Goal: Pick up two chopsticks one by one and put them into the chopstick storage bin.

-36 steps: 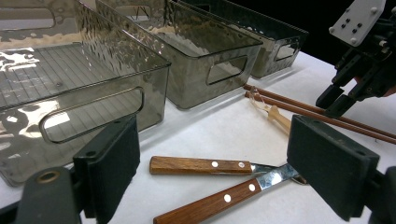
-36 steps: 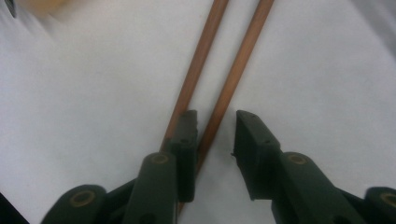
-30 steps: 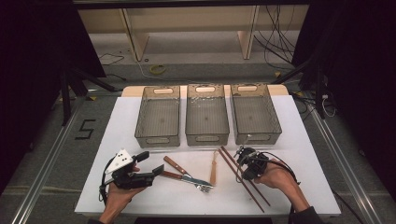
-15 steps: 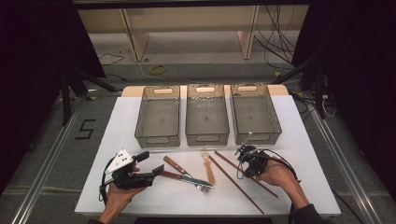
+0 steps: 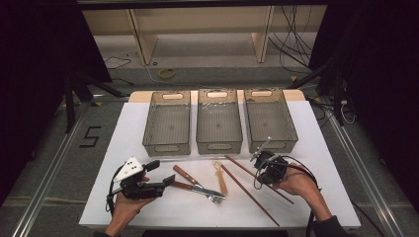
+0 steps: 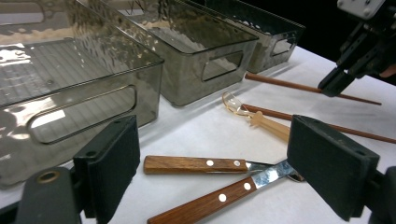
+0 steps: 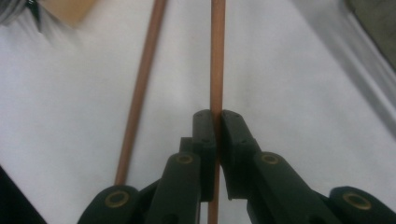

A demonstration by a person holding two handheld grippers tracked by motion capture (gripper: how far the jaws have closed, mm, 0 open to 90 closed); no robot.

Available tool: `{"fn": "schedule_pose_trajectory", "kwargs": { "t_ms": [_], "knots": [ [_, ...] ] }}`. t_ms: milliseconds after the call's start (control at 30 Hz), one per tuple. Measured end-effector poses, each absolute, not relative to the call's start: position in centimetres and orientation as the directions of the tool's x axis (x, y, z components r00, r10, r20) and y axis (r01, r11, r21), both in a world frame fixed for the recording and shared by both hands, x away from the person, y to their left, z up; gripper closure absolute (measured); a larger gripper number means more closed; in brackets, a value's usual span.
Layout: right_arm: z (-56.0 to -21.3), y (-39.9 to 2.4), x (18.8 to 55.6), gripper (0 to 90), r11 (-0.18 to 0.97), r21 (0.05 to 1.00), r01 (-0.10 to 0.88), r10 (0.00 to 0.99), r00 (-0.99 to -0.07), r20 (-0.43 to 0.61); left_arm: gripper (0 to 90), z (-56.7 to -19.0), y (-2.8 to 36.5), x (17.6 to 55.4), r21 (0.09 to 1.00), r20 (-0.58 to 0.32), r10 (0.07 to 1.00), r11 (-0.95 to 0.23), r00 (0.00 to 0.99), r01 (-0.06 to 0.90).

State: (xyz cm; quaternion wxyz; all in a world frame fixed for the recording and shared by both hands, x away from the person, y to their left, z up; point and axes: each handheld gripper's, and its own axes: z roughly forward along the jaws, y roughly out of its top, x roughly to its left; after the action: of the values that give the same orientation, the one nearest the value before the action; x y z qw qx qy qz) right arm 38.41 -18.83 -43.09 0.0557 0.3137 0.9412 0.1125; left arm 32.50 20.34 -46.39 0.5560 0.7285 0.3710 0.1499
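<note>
Brown chopstick (image 7: 217, 56), black tongs (image 7: 218, 122), white table (image 5: 326, 163)

A staged recording lab, not a home or kitchen.

A table (image 5: 148, 207) covered in plain white sheeting stands on a grey floor between metal floor rails (image 5: 47, 173), with a black number 5 (image 5: 90, 137) taped on the floor beside it. Dark curtains (image 5: 29, 74) close off both sides, tripod legs (image 5: 89, 81) stand at the left, and loose cables (image 5: 291, 34) trail across the floor at the back near a bare wooden frame (image 5: 141, 39). Three identical smoky plastic bins (image 5: 166, 146) sit in a neat row, and each of the person's hands carries an instrumented gripper, the left gripper (image 5: 165, 182) topped with a white marker plate (image 5: 130, 167).
</note>
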Motion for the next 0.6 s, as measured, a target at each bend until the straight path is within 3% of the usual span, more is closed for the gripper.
{"fn": "schedule_pose_trajectory", "kwargs": {
  "t_ms": [200, 600],
  "knots": [
    [-42.2, -17.5, 37.5, 85.4, 0.814, 0.264, 0.518, 0.551, -0.832, -0.068, 16.6, -45.4, 19.0, 33.3, 0.901, -0.19, 0.679, -0.166, 0.709, 0.4],
    [-41.3, -14.0, 35.5, 85.5, 0.899, 0.27, 0.344, 0.385, -0.916, -0.115, 17.5, -43.7, 14.6, 35.0, 0.844, -0.071, 0.567, -0.404, 0.821, 0.352]
  ]
}}
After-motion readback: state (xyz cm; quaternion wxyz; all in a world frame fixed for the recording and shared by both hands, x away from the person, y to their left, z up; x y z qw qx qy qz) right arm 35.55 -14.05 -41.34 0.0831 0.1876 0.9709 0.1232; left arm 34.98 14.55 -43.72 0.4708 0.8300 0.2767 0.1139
